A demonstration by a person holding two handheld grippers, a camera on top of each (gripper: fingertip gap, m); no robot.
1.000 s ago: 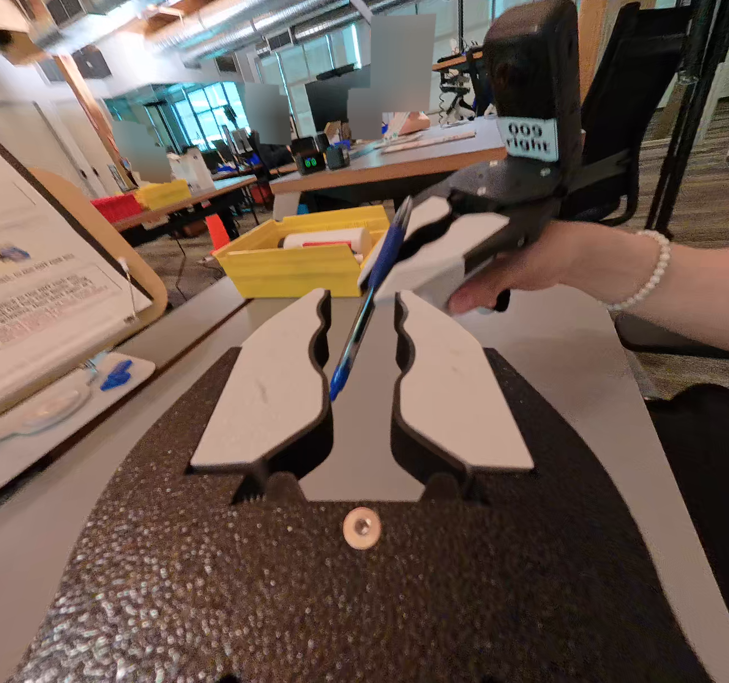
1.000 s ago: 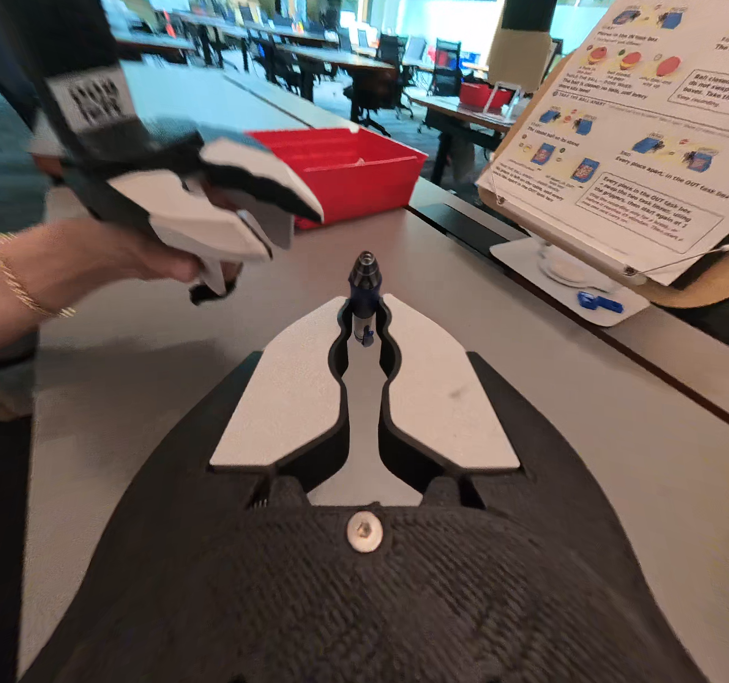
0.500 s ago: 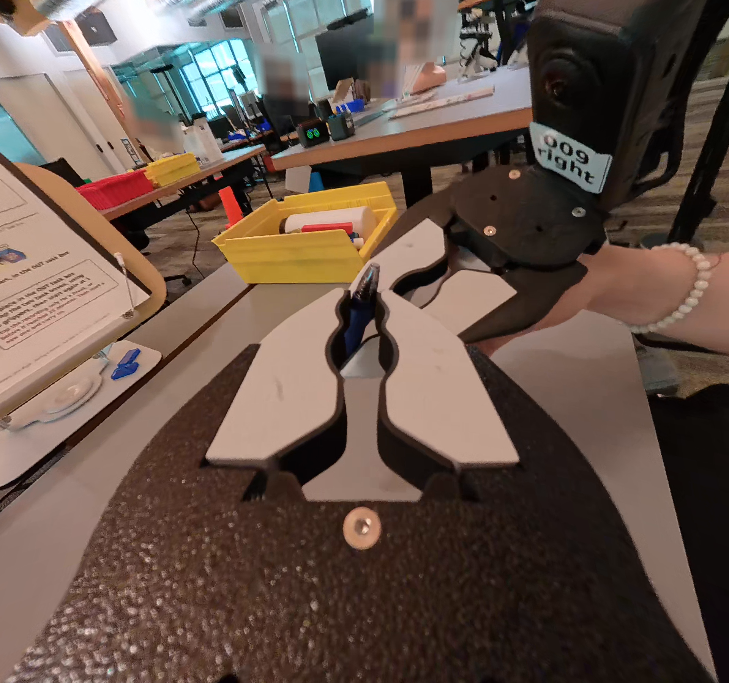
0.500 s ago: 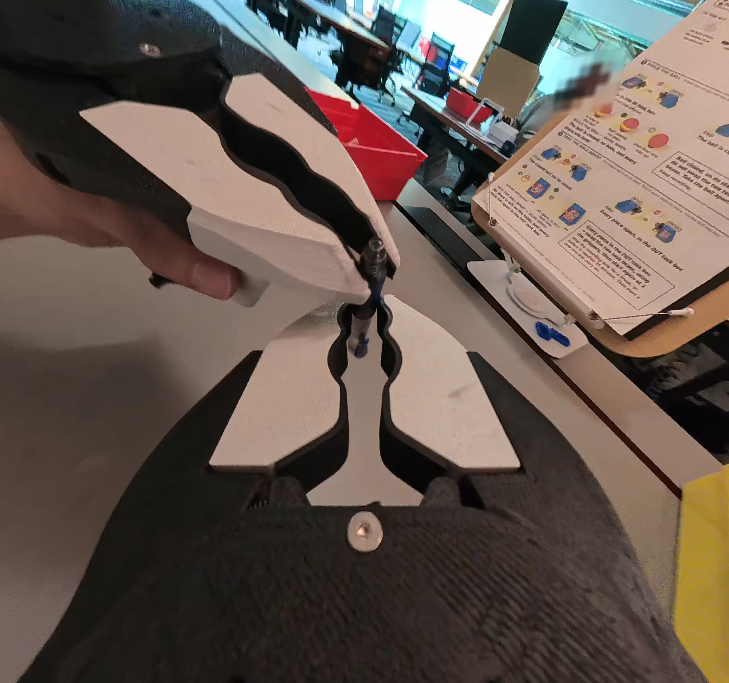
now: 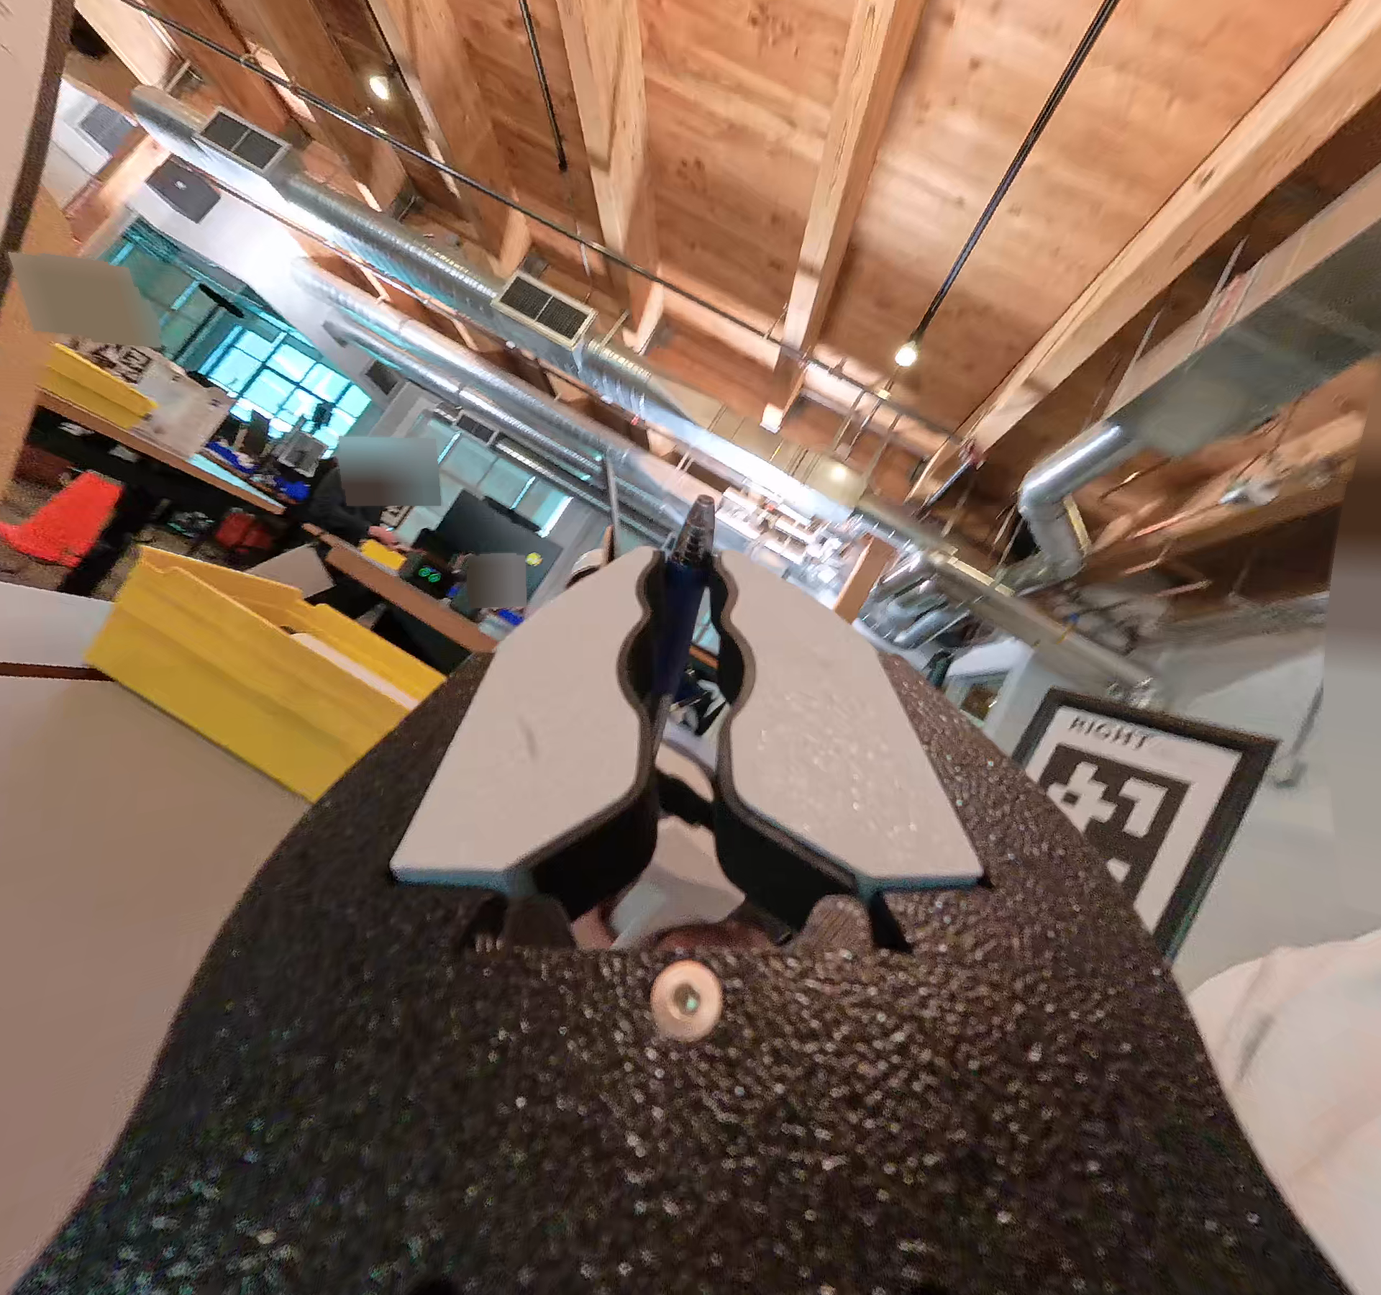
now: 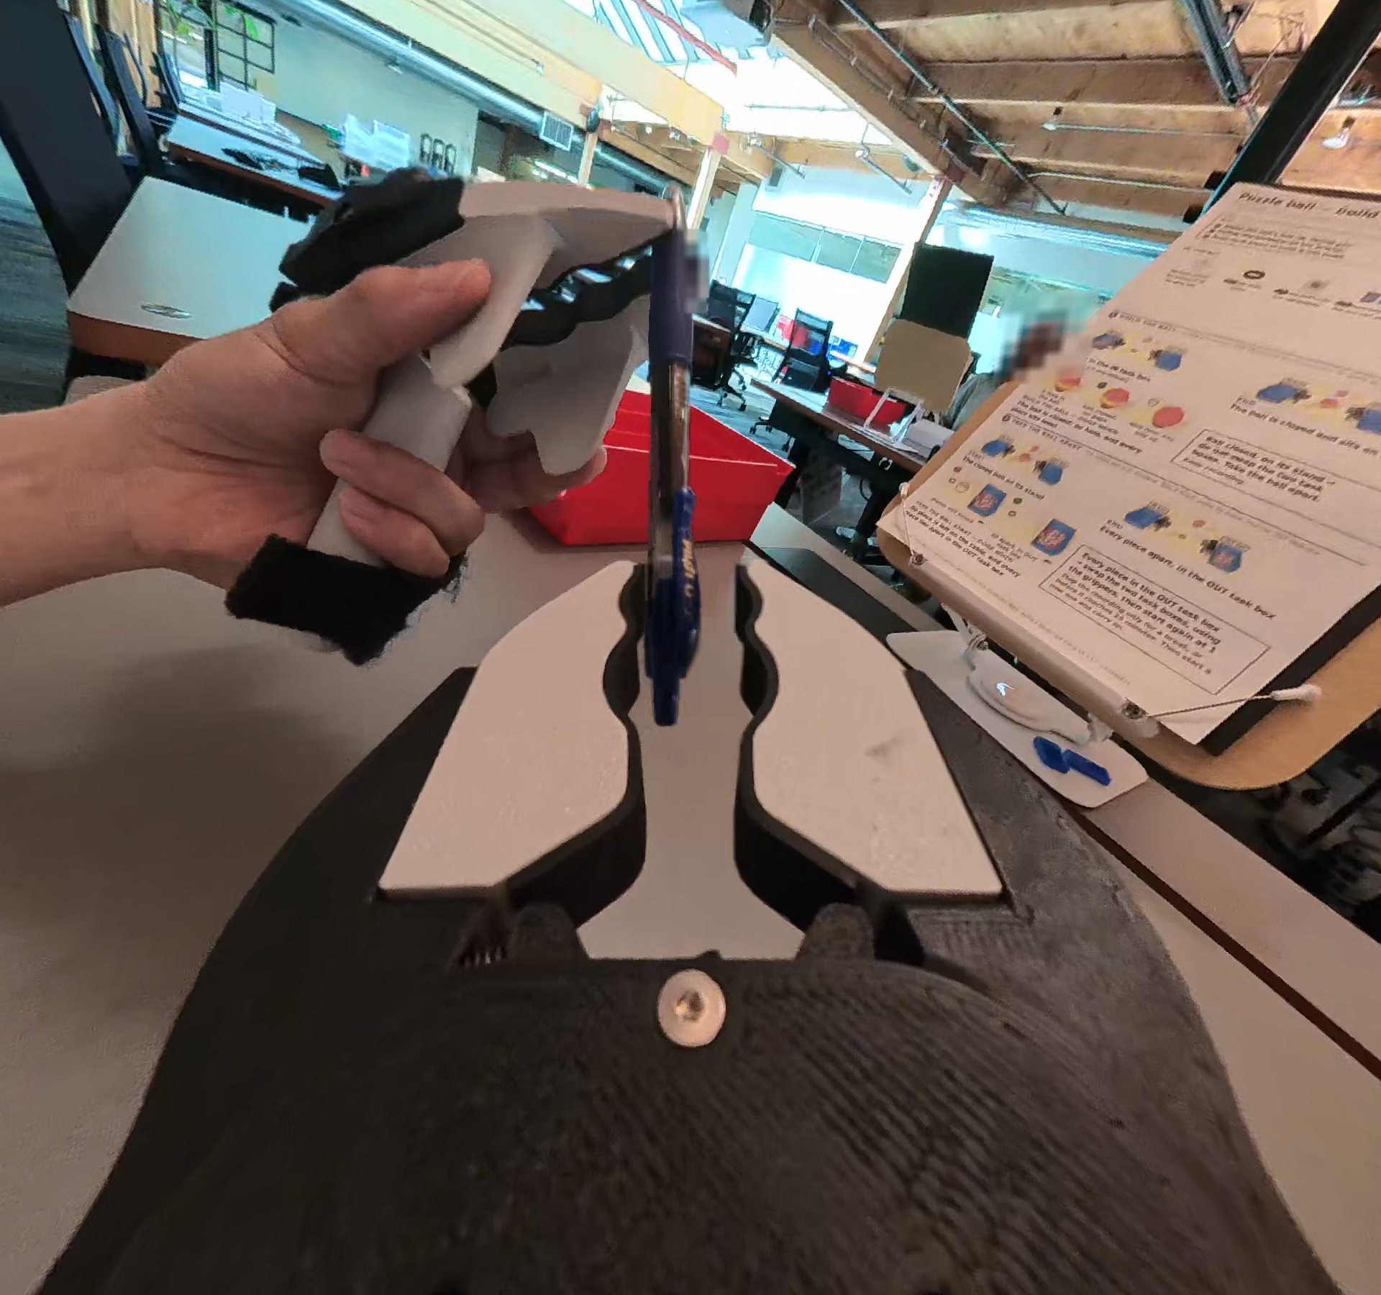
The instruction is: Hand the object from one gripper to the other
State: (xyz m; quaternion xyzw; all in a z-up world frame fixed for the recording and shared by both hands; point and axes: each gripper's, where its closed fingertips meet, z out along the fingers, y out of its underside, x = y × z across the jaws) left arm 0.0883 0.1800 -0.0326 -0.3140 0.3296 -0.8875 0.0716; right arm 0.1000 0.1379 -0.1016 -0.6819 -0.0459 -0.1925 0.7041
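**Pen held by the left hand-held gripper above the desk**

Wooden beams and silver ducts cover the ceiling (image 5: 747,100) of a big open office with many work places. Below it, the pale grey desk (image 6: 149,773) carries the things of the task. On its right side, in the right wrist view, stands a tilted instruction board (image 6: 1196,474) with coloured pictures. A red bin (image 6: 672,482) sits farther back on the desk in that view. The left wrist view shows a yellow bin (image 5: 246,668) on the desk at its left side.

The left hand-held gripper (image 5: 684,586) points up toward the ceiling. Its two fingers are clamped on a blue pen (image 5: 676,631), and the dark tip of the pen comes out above them. In the right wrist view the same tool (image 6: 657,265) is held by a person's hand (image 6: 299,422), and the pen (image 6: 669,512) hangs down from it almost upright.

The right hand-held gripper (image 6: 684,631) has its fingers apart. The lower end of the pen, with its blue clip, is in the gap between them, close to the left finger (image 6: 538,736); whether it touches, I cannot tell.
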